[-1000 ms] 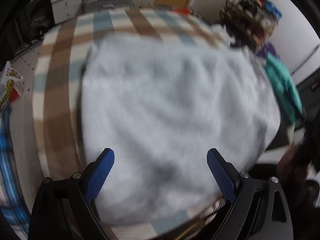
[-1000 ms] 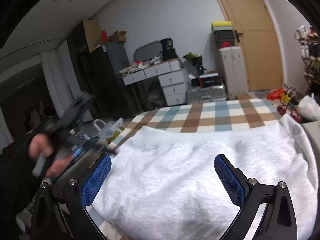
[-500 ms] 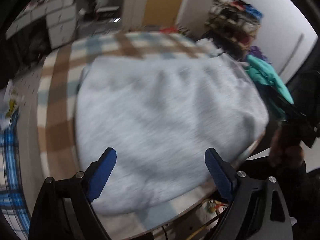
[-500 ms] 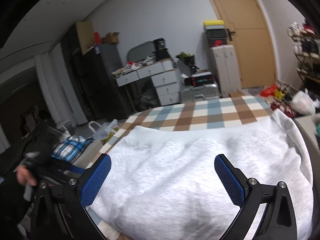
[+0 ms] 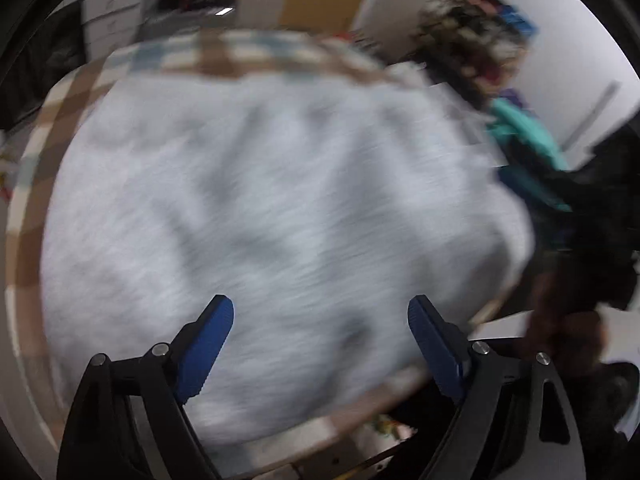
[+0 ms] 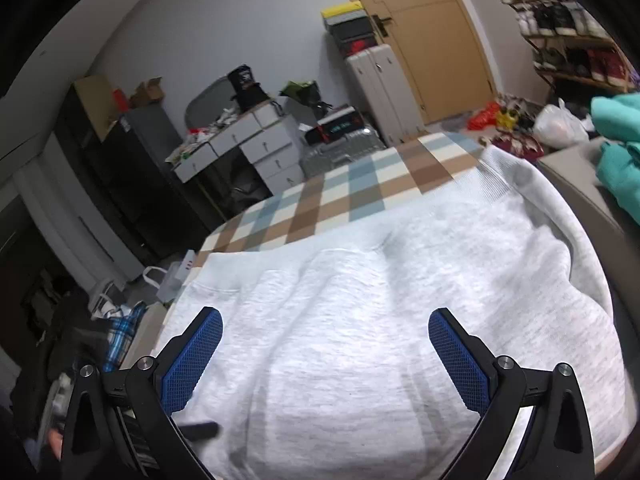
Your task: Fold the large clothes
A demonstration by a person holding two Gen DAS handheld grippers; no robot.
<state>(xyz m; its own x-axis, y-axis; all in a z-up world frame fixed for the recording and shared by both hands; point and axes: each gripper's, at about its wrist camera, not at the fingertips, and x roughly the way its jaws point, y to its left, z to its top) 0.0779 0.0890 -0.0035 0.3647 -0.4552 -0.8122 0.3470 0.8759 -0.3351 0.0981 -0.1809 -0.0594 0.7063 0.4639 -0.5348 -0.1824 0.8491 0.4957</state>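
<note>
A large light grey sweatshirt (image 6: 392,304) lies spread over a table with a blue, brown and cream checked cloth (image 6: 360,184). It also shows, blurred by motion, in the left wrist view (image 5: 272,208). My left gripper (image 5: 320,344) is open and empty above the garment's near part. My right gripper (image 6: 324,360) is open and empty, held over the garment's near edge. Its ribbed hem (image 6: 452,188) lies at the far side.
A teal garment (image 6: 616,160) lies on a grey surface to the right; it also shows in the left wrist view (image 5: 524,128). Drawers (image 6: 256,148), a suitcase (image 6: 380,84), a door (image 6: 432,32) and shoe shelves (image 6: 568,28) stand beyond the table. A plaid cloth (image 6: 124,336) lies left.
The left gripper has swung fast to the right, so its view is blurred. The right gripper has tilted down and to the right over the garment. Both stayed open.
</note>
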